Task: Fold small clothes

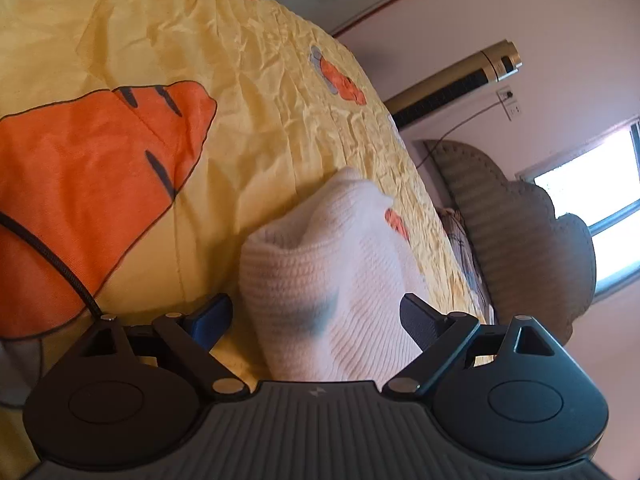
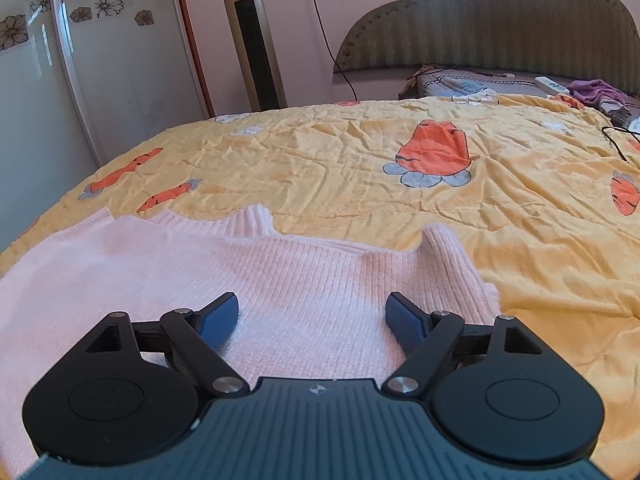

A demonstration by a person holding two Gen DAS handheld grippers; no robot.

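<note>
A small pale pink ribbed knit garment (image 2: 224, 272) lies flat on the yellow carrot-print bedspread (image 2: 360, 152). My right gripper (image 2: 312, 316) is open, low over the garment near its right edge, fingers apart with the knit between them. In the left wrist view a bunched part of the garment (image 1: 328, 280) rises between the wide-open fingers of my left gripper (image 1: 316, 316); the view is tilted. The fingers do not pinch the fabric.
A padded headboard (image 2: 480, 28) stands at the far end of the bed, with a purple cloth (image 2: 596, 92), a white remote (image 2: 552, 85) and a black cable (image 2: 620, 140) near it. A tower heater (image 2: 252, 36) and sliding glass door (image 2: 80, 60) stand beyond the bed's left side.
</note>
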